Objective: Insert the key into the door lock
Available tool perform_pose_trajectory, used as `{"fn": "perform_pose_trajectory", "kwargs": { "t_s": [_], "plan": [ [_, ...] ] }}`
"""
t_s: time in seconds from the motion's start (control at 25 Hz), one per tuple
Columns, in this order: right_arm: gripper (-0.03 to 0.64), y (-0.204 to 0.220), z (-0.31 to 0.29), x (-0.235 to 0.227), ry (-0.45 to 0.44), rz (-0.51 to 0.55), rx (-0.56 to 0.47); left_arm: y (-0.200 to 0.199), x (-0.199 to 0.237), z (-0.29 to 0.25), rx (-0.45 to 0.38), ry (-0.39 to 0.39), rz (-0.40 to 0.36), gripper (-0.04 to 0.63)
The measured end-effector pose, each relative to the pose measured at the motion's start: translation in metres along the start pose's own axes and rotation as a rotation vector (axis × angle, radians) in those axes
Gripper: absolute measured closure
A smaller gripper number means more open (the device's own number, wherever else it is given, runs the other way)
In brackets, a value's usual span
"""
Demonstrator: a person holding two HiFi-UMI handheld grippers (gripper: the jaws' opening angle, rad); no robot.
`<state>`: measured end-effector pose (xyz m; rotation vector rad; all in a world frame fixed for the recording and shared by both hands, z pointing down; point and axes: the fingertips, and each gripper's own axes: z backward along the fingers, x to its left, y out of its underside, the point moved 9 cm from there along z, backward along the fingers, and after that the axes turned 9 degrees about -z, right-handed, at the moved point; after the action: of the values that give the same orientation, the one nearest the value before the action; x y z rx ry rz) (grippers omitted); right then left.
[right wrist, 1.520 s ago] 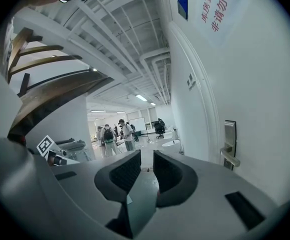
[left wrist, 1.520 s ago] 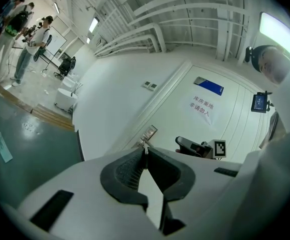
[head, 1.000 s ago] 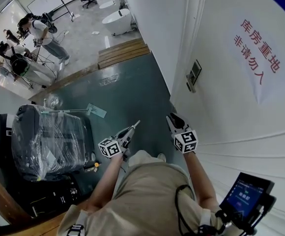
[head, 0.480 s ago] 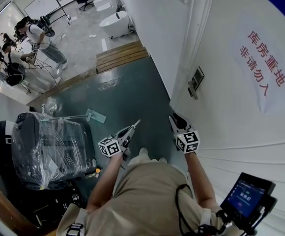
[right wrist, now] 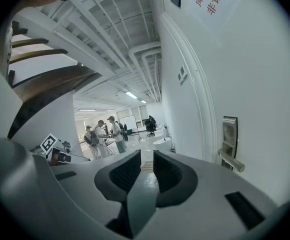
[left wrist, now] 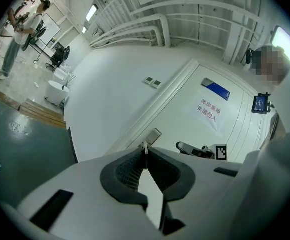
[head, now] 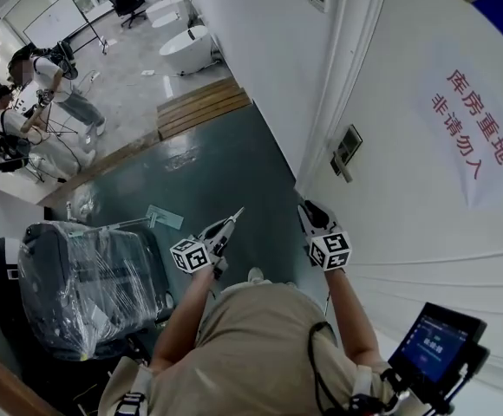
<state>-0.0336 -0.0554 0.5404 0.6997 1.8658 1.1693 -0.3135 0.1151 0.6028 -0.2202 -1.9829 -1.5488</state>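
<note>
My left gripper [head: 231, 220] is shut on a thin metal key [left wrist: 145, 147], whose tip pokes out past the pads. It points toward the white door [head: 425, 206]. The door lock [head: 347, 149], a metal plate with a lever handle, sits on the door's left edge, above and right of both grippers and well apart from the key. In the left gripper view the lock [left wrist: 154, 135] shows just beyond the key tip. My right gripper [head: 309, 211] hovers close to the door, open with a narrow gap and nothing between its pads. The right gripper view has the lock [right wrist: 229, 134] and its handle [right wrist: 231, 160] at right.
A sign with red characters [head: 477, 133] hangs on the door. A plastic-wrapped suitcase [head: 87, 284] stands at the left on the green floor [head: 217, 172]. Several people [head: 52, 89] stand far off by a bathtub [head: 186, 48]. A phone screen [head: 434, 345] sits at lower right.
The person has stepped toward the door, carrying both grippers forward. The lock now lies lower in the head view, nearer the grippers. The left gripper stays shut on the key.
</note>
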Motion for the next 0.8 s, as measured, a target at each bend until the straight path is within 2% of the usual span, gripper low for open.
{"fn": "perform_pose_trajectory", "kwargs": {
  "t_s": [0.4, 0.8],
  "plan": [
    [0.534, 0.009, -0.037, 0.013, 0.040, 0.009, 0.002, -0.024, 0.040, -0.012, -0.006, 0.062, 0.006, 0.563],
    [0.534, 0.006, -0.046, 0.009, 0.124, -0.003, -0.044, -0.038, 0.064, -0.037, 0.039, 0.141, -0.006, 0.563]
  ]
}}
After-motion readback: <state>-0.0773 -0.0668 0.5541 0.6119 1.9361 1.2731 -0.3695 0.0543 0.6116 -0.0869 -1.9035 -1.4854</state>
